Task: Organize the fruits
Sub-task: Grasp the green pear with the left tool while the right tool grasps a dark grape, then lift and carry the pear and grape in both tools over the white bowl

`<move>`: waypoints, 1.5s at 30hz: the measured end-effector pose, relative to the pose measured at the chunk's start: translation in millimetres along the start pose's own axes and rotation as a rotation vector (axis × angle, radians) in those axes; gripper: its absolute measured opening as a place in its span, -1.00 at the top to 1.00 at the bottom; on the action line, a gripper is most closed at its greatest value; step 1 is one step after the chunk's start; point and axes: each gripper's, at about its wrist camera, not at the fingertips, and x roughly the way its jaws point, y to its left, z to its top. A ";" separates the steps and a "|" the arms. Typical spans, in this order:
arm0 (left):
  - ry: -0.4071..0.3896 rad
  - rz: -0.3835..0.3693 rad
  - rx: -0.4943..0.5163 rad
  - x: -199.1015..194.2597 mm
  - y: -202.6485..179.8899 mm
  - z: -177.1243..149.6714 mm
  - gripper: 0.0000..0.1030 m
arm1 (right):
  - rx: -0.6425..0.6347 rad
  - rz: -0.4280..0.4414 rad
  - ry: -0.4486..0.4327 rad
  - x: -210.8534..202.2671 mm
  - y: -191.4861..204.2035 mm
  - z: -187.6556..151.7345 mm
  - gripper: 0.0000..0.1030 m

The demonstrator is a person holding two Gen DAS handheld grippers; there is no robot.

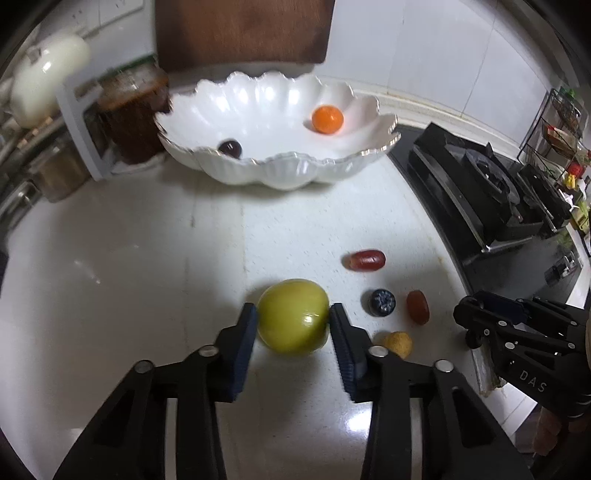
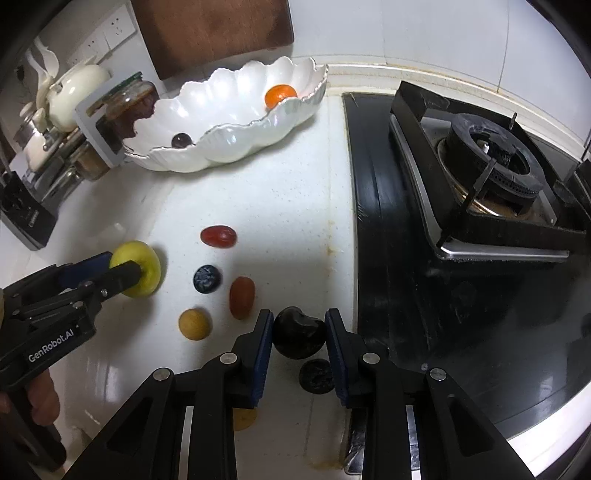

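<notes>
My left gripper (image 1: 291, 310) is shut on a yellow-green round fruit (image 1: 291, 321) that rests on the white counter; the right wrist view shows the same grip on that fruit (image 2: 142, 269). My right gripper (image 2: 299, 317) is shut on a dark, nearly black fruit (image 2: 299, 338) near the stove's edge. Between the two lie a red oblong fruit (image 2: 218, 236), a blueberry (image 2: 207, 279), a second red fruit (image 2: 242, 297) and a small yellow fruit (image 2: 195, 324). The white scalloped bowl (image 1: 236, 110) at the back holds an orange fruit (image 1: 327, 119) and a dark grape (image 1: 229, 148).
A black gas stove (image 2: 480, 177) fills the right side, its edge close to my right gripper. Jars (image 1: 129, 114) and a white teapot (image 1: 44, 81) stand left of the bowl, with a wooden board (image 1: 243, 33) behind. Another dark wrinkled fruit (image 2: 316, 374) lies under my right gripper.
</notes>
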 end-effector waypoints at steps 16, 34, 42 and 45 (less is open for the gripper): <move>-0.004 -0.045 -0.039 17.4 5.6 0.9 0.16 | -0.042 0.025 -0.013 -1.6 15.4 0.6 0.41; -0.003 -0.038 -0.026 22.1 -0.2 -0.5 0.15 | -0.021 0.031 -0.020 -0.1 10.6 6.5 0.41; -0.061 -0.018 -0.035 -3.4 -1.8 3.1 0.15 | -0.033 0.050 -0.066 -14.1 12.9 11.4 0.41; -0.093 -0.011 -0.035 -14.2 -3.6 7.2 0.15 | -0.044 0.058 -0.096 -22.0 13.9 14.6 0.41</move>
